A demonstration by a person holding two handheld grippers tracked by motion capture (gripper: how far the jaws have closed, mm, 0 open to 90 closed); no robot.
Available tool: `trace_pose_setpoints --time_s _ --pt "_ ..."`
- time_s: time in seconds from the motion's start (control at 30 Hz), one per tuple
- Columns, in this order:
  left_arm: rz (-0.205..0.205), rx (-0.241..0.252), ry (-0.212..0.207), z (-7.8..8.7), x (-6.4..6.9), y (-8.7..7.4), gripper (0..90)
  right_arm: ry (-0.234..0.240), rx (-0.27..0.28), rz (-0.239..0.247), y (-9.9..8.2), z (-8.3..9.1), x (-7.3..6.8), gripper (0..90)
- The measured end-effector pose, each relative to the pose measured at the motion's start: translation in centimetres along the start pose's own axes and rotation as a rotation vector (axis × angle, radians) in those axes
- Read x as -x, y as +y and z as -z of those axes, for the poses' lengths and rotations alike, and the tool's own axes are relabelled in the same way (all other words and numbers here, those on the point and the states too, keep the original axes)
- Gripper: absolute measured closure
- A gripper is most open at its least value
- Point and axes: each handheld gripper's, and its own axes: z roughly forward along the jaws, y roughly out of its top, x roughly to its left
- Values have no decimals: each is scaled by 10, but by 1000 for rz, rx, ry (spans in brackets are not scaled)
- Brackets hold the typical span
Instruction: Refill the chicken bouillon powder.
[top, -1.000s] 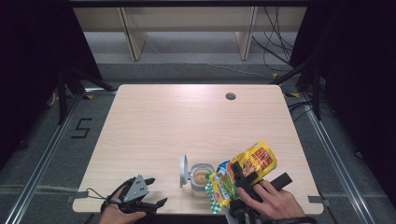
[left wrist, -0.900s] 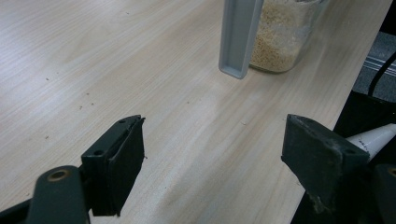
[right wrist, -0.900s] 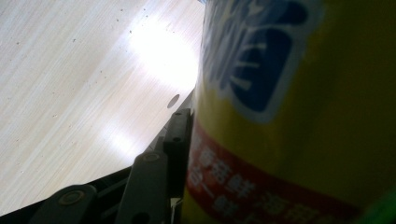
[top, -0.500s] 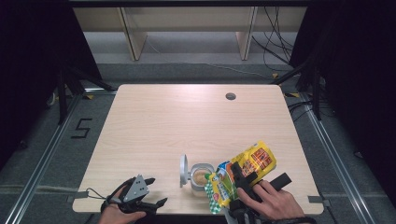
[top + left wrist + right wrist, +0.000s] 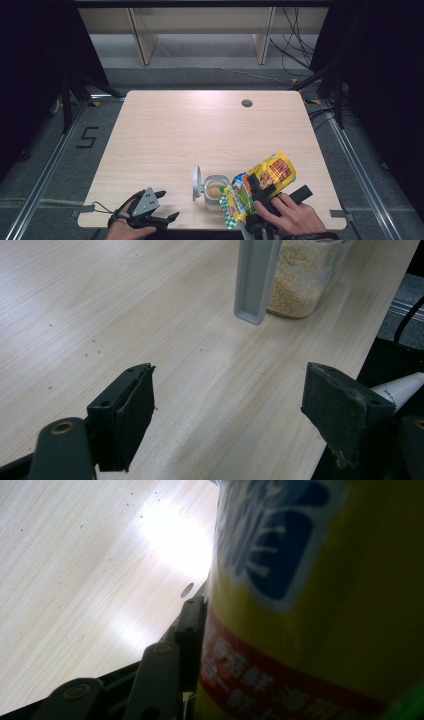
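High view showed my right gripper (image 5: 256,192) clamped on the yellow snack bag (image 5: 265,180), lower right beside the jar (image 5: 216,189); soft, light, crinkly, probably best pinched mid-body; left gripper (image 5: 162,206) apart

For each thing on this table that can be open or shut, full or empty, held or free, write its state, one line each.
Jar: open, upright, part-filled with pale grains.
Jar lid: flipped up, standing on edge at the jar's left.
Yellow snack bag: held, tilted over the jar.
Right tongs: shut on the bag.
Left tongs: open, holding nothing.
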Motion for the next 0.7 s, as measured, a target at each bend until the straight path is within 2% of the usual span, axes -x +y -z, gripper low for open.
trace_pose_setpoints --time_s 0.03,0.07,0.37,0.4,0.5,0.57,0.63,0.67,0.7 --pt "-11 0 1 0 -1 0 205 2 -1 0 0 0 0 647" --pt "0 -4 5 0 0 0 205 3 -1 -1 0 0 0 647" --pt "-1 -3 6 0 0 0 205 2 0 3 0 0 0 647" --pt "-14 -15 8 1 -1 0 205 4 0 0 0 0 0 646" --pt "-1 -3 6 0 0 0 205 1 5 6 -1 -1 0 647" --pt "-1 -3 6 0 0 0 205 3 -8 -21 0 0 -1 647" --pt "0 -4 4 0 0 0 205 4 -8 -22 0 0 -1 647" --pt "-14 -15 9 1 -1 0 205 3 -8 -21 0 0 -1 647" --pt "0 -2 6 0 0 0 205 13 -6 -23 -1 0 -1 647"
